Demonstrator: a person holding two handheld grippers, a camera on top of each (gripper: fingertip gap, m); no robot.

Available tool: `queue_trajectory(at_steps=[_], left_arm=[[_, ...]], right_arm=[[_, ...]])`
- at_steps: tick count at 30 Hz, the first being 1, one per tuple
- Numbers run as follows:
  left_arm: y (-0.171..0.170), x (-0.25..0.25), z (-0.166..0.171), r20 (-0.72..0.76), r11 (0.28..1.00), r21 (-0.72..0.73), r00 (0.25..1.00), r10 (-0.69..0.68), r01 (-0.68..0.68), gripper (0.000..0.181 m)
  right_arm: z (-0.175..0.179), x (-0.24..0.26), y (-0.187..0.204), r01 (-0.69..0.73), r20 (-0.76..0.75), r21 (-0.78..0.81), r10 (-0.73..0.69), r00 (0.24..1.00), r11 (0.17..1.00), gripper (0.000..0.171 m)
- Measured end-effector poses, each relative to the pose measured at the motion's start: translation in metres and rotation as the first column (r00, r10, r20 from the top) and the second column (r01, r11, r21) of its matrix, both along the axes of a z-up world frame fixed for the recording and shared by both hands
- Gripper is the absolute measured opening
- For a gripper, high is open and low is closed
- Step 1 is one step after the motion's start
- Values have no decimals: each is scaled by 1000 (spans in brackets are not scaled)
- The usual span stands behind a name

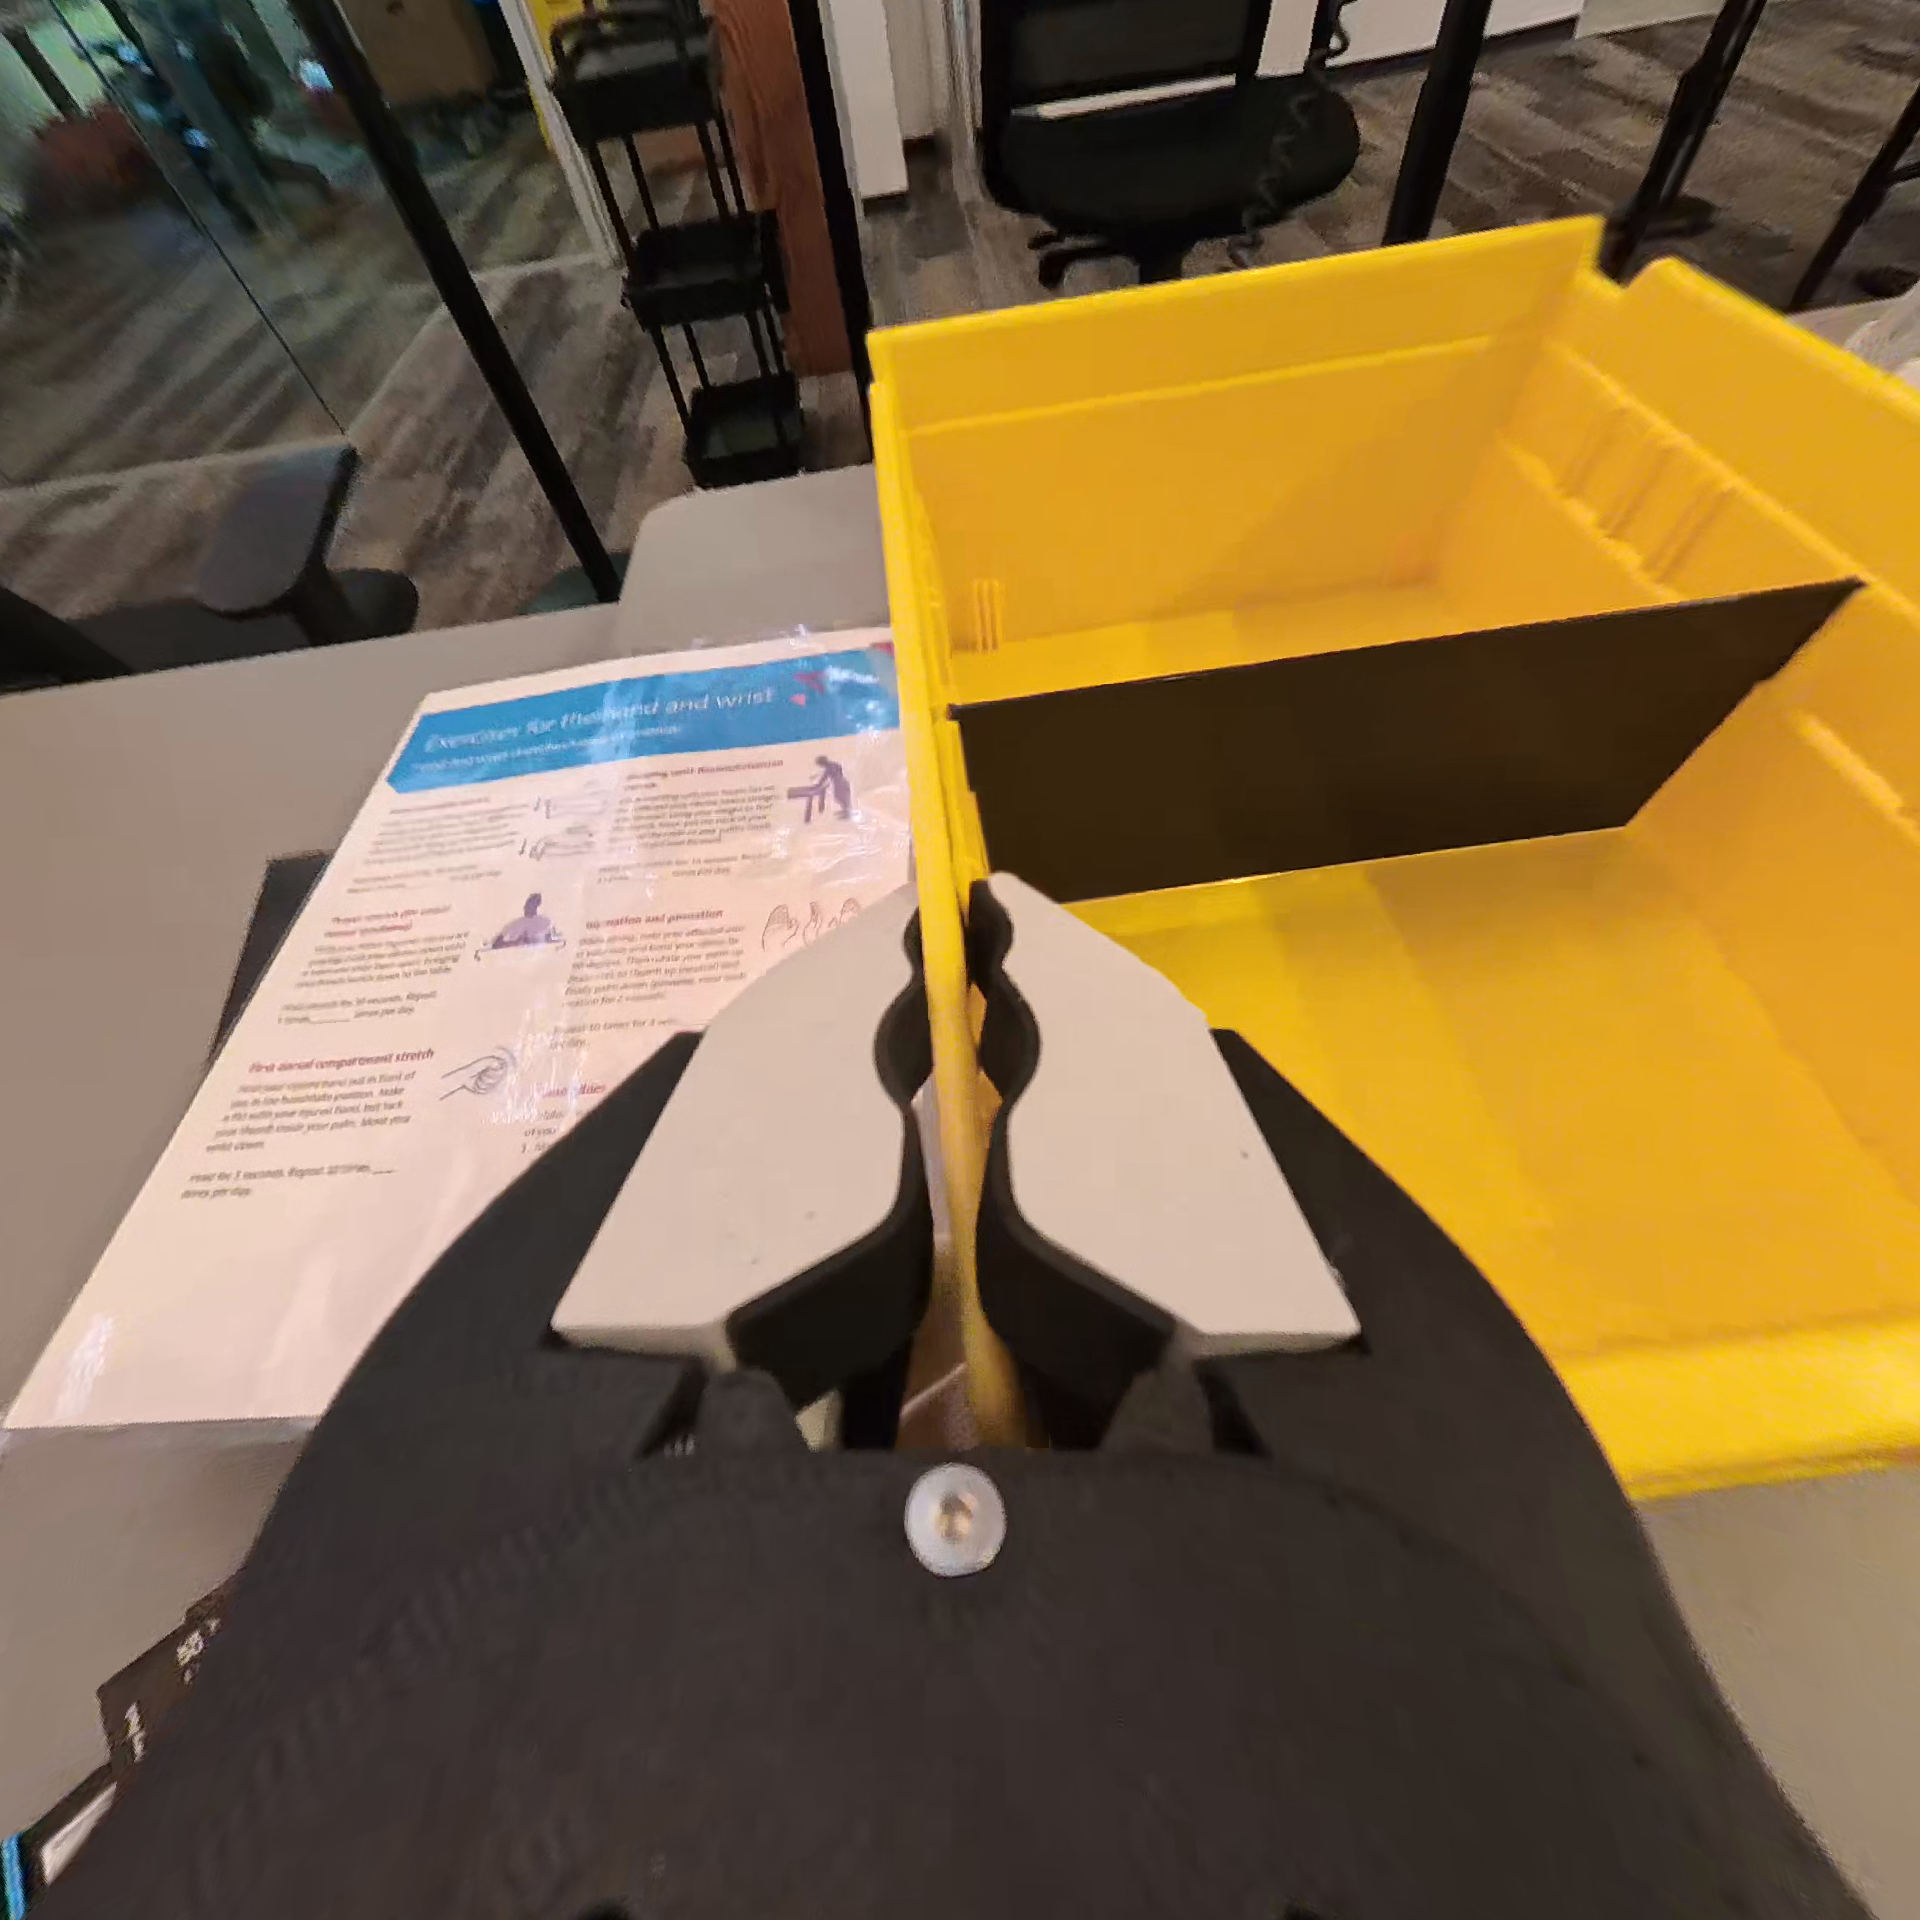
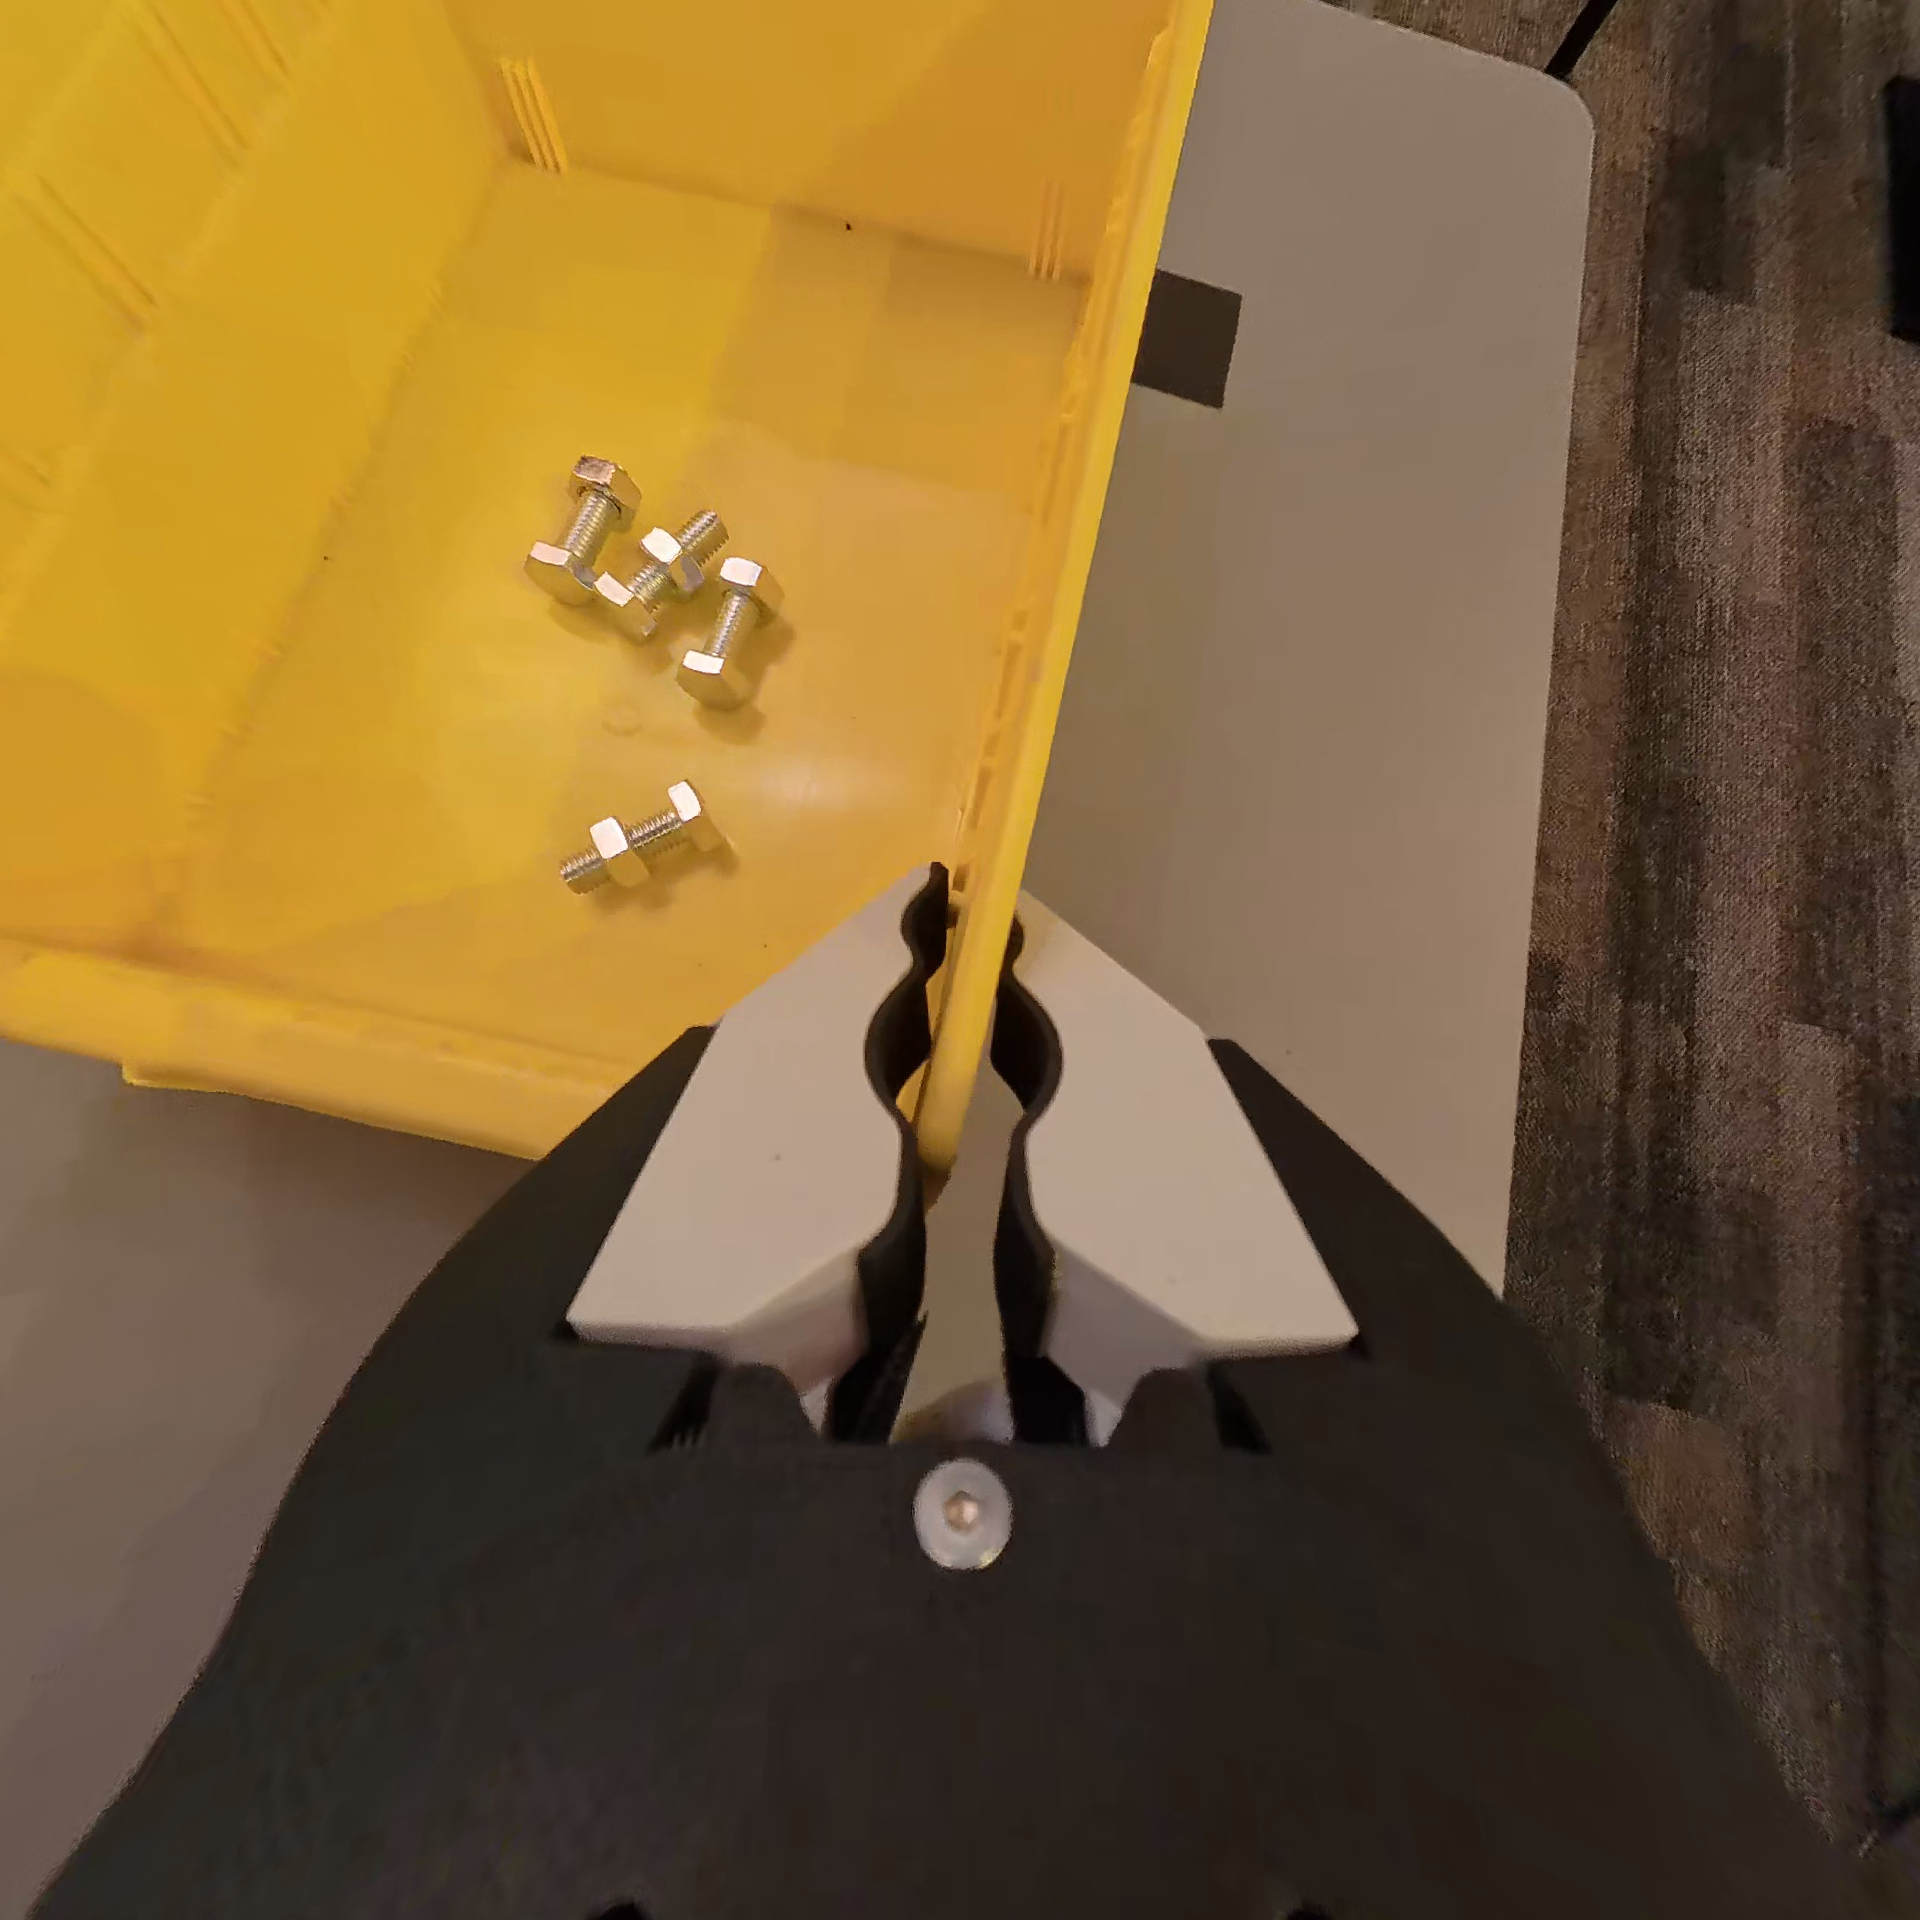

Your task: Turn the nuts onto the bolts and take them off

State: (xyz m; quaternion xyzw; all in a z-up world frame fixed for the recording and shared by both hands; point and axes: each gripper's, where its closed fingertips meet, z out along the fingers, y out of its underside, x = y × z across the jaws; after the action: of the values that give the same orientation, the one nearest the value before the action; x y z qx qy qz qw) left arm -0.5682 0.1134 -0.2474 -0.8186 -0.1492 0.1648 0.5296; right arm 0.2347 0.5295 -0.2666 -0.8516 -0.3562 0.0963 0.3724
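Observation:
Several silver bolts with nuts threaded on them lie on the floor of a yellow bin (image 2: 312,416) in the right wrist view: a cluster of three (image 2: 649,566) and one apart (image 2: 634,847), nearer me. My right gripper (image 2: 977,904) is shut on that bin's right wall. In the left wrist view my left gripper (image 1: 951,904) is shut on the left wall of a yellow bin (image 1: 1507,1091) split by a black divider (image 1: 1351,758). Both compartments seen there look empty. I cannot tell whether both grippers hold the same bin.
A laminated printed sheet (image 1: 468,987) lies on the grey table (image 1: 125,831) left of the bin. Another yellow bin (image 1: 1766,343) stands at the far right. A black tape patch (image 2: 1190,338) is on the table (image 2: 1299,727); its edge and the carpet (image 2: 1714,727) are to the right. One gripper's finger ends stand about 90 cm off the other's.

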Motion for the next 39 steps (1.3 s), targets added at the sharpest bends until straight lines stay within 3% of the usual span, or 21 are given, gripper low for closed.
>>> queue_trajectory(at_steps=[12, 27, 32, 39], left_arm=[[-21, 40, 42, -205, 999, -9, 978, 51, -54, 4], [-62, 59, 68, -281, 996, 18, 955, 92, -90, 4], [-92, 62, 83, -281, 988, 83, 948, 148, -129, 4], [-159, 67, 95, -243, 963, 188, 940, 238, -195, 4]], right_arm=[[21, -22, -85, -18, 69, 15, 17, 997, 1000, 3], [11, -124, -163, -191, 88, -31, 193, 977, 981, 2], [2, -167, -189, -272, 75, -48, 275, 959, 961, 3], [-8, -255, -221, -392, 24, -63, 394, 919, 918, 1]])
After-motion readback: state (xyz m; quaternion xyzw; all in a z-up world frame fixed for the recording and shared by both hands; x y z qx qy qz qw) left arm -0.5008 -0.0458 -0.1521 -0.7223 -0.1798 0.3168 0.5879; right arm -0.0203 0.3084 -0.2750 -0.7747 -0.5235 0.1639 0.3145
